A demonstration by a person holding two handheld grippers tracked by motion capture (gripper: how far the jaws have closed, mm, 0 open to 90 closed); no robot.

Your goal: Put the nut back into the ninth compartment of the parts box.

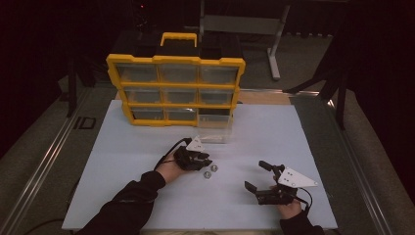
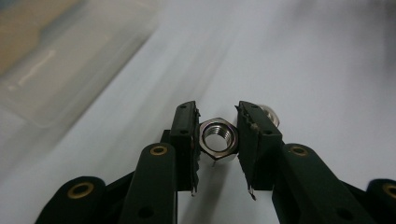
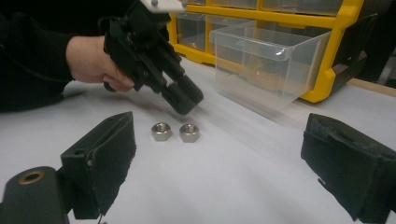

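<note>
Left gripper view: your left tool [image 2: 218, 142] straddles near nut [image 2: 218, 141], jaws narrowly parted, not clearly clamped. Second nut [image 2: 271, 114] sits just beside first, behind one jaw; closing could knock it rolling. Clear drawer [image 1: 215, 128], pulled from yellow organizer [image 1: 176, 90], stands near beyond nuts. Your right tool [image 1: 264, 182] wide open, empty, well apart from nuts. White counter [image 1: 147, 147] around nuts offers free room.

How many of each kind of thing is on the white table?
Silver metal hex nuts: 2
Yellow plastic organizer cabinet with clear drawers: 1
Clear plastic drawer pulled out of it: 1
Black two-jaw grippers, left and right: 2
Total: 6
</note>
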